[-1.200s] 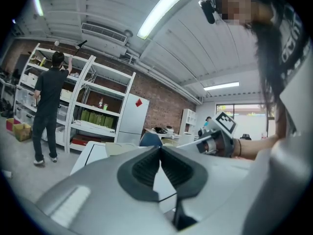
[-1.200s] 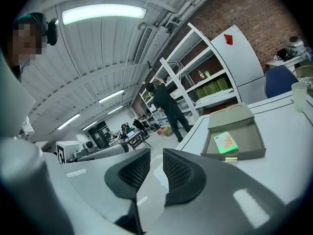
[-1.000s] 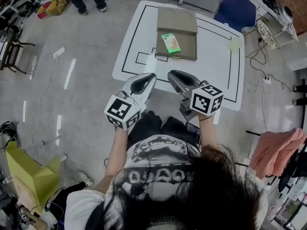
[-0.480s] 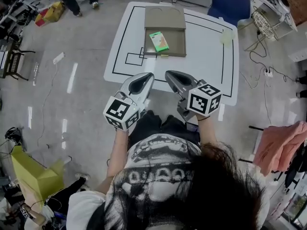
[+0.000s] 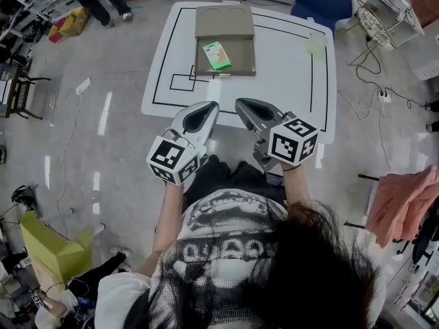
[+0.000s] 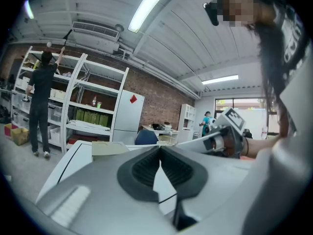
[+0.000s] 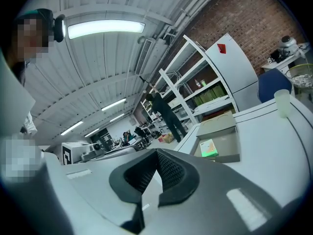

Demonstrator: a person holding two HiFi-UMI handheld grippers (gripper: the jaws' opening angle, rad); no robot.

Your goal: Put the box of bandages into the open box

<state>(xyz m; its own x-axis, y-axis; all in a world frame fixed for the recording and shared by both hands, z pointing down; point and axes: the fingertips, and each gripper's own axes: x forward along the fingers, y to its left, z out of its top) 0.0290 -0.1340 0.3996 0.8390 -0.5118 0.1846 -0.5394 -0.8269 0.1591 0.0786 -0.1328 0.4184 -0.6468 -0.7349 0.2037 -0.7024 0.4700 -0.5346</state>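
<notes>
Both forearms are held out in front of the torso, bare and roughly parallel, with the two grippers carried side by side above the near edge of the white table (image 5: 288, 81). The left gripper (image 5: 210, 106) and the right gripper (image 5: 241, 103) are aimed forward at the table and dipped only a little below level, their tips angled slightly toward each other. The marker cubes are turned upward toward the head camera. In the left gripper view the dark ribbed pads are seen pressed together at the tips, with nothing caught between them; the same is seen in the right gripper view, so both pairs of jaws are closed and empty. The box of bandages (image 5: 216, 55), green and white, is found lying flat inside the open box (image 5: 241, 64), in its left half, well apart from both grippers. Its long axis is set roughly along the tray's depth but skewed, the far end turned toward the left wall and the near end toward the tray's middle. The brown lid flap (image 5: 224, 20) is laid back flat on the far side.
</notes>
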